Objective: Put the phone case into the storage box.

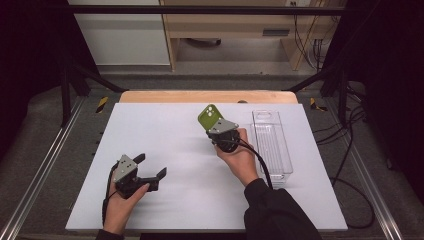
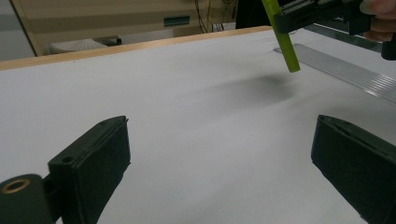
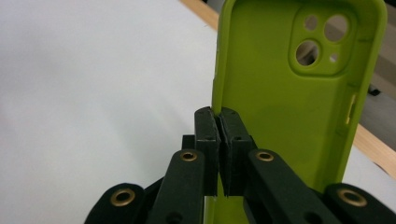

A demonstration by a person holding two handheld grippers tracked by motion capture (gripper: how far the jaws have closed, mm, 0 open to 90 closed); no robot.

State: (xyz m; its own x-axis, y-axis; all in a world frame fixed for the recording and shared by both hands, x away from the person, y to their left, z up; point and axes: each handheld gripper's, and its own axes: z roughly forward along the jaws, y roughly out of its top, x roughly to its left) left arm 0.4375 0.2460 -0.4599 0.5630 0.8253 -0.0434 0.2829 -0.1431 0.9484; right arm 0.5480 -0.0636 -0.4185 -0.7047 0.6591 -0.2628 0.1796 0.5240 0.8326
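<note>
— Two grippers on record. What do we find at the right gripper (image 1: 214, 128)?

— We find its jaws pinched tight on one side edge of a green phone case (image 3: 289, 93). In the high view the case is lifted above the white table (image 1: 165, 125), tilted, just left of the clear tray (image 1: 272, 145). The camera cutouts sit at its far end.

— And the left gripper (image 2: 219, 158)?

— We note its jaws spread wide with nothing between them. It rests low over the table's near left part, well apart from the case.

— Contact between case and tray?

— We see none; in the left gripper view the case hangs clear of the table, with its shadow below.
</note>
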